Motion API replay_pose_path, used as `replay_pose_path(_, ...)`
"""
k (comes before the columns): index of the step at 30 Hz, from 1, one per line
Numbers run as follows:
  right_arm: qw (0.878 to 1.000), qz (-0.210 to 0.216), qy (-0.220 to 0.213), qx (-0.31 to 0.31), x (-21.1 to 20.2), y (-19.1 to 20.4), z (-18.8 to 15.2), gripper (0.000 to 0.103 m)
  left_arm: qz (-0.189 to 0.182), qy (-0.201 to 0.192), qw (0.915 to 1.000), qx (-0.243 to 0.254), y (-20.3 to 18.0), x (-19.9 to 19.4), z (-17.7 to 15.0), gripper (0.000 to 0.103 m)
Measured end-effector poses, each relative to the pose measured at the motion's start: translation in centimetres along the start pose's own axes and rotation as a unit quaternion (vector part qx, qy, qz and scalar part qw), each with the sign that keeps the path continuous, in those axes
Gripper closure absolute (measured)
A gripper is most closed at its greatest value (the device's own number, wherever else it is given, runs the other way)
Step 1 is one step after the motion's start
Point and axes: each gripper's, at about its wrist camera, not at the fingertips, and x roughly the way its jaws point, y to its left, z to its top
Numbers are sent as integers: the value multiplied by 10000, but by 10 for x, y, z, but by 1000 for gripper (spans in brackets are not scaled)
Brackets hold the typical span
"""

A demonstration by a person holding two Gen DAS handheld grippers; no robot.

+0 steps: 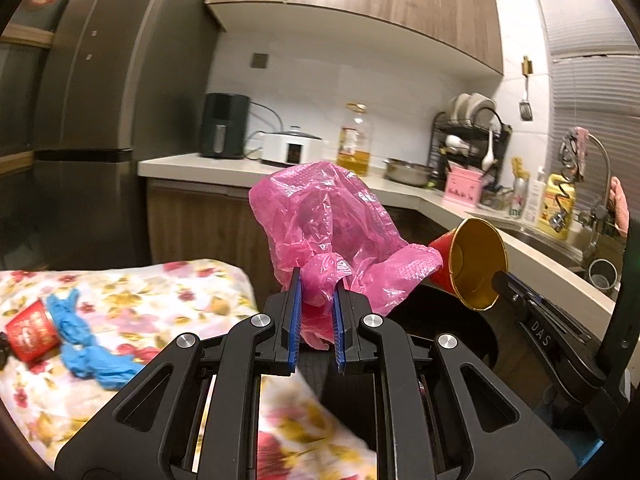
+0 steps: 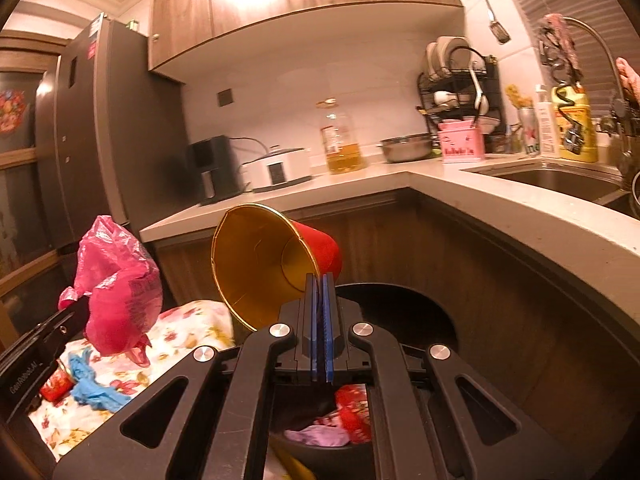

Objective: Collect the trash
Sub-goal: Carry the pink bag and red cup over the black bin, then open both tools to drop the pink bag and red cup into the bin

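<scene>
Left gripper (image 1: 316, 300) pinches the pink bag (image 1: 324, 224), right gripper (image 2: 320, 312) nips the red cup (image 2: 276, 264) by its rim, both carried over the black bin (image 2: 400, 312) (presumably for dropping).

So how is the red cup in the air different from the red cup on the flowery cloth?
The held red paper cup is pinched by its rim in the right gripper; the other red cup lies untouched on the floral tablecloth. The held one shows its gold inside; the lying one shows its printed red outside, beside a blue glove. Both are tipped sideways.
</scene>
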Motion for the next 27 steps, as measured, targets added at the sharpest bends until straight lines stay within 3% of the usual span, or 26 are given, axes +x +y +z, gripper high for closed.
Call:
replay_pose_path(14,9999,-125,52,89,1,-26,-2,99,-444,316,9984,129,-36,43,-14,90)
replay_pose_path(27,9997,-97,150,191,11,-37,-5,99,-565,501,9971,90,-46,64,-24,89)
